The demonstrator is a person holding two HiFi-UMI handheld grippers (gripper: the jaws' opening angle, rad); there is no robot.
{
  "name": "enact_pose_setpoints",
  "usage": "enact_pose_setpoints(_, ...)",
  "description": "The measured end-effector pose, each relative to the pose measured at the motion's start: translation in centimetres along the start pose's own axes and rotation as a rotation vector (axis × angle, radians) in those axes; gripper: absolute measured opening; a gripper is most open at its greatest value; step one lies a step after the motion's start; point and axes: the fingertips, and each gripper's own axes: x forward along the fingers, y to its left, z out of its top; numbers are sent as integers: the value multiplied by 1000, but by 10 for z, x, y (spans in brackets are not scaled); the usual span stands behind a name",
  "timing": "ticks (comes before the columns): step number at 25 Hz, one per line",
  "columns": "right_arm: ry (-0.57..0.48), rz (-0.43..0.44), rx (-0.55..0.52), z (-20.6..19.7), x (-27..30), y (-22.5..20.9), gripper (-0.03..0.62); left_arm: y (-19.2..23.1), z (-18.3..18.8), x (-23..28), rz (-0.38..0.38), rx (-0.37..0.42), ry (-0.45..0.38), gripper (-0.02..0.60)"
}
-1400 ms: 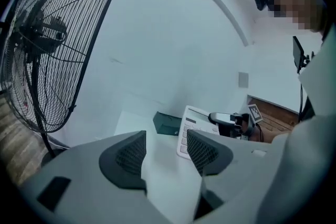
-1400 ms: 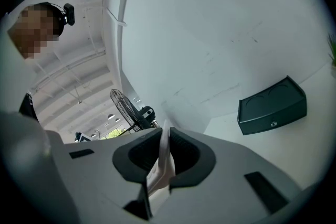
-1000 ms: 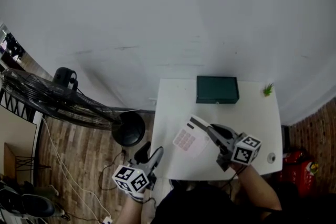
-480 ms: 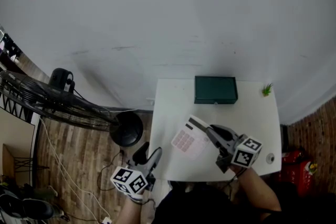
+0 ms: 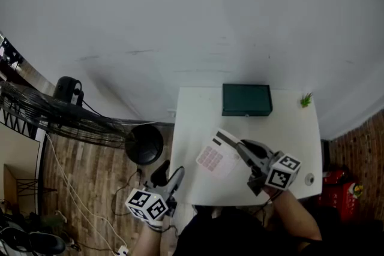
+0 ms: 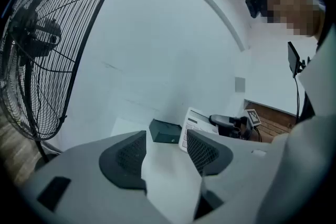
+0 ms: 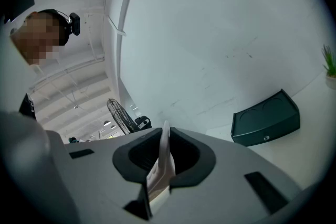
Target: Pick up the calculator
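Note:
The calculator (image 5: 214, 157), white with pink keys and a dark display strip, is held tilted above the white table (image 5: 294, 141). My right gripper (image 5: 233, 147) is shut on its right edge. In the right gripper view the calculator (image 7: 163, 164) shows edge-on, pinched between the dark pads. My left gripper (image 5: 172, 179) hangs off the table's left front corner, open and holding nothing. In the left gripper view, the table shows through the open gap of the left gripper (image 6: 167, 152), and the calculator (image 6: 196, 126) stands upright beyond it, in the right gripper (image 6: 227, 123).
A dark green box (image 5: 246, 100) sits at the table's back edge, with a small green plant (image 5: 306, 102) at the back right corner. A small round object (image 5: 309, 179) lies near the front right. A large floor fan (image 5: 60, 114) stands to the left on the wooden floor.

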Motion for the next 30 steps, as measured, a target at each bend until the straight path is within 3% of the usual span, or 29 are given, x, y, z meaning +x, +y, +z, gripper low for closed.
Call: enact_pose_setpoints(30,8,18,-8,0,-5,4,51,-9,-5,1,-4,2,13,240)
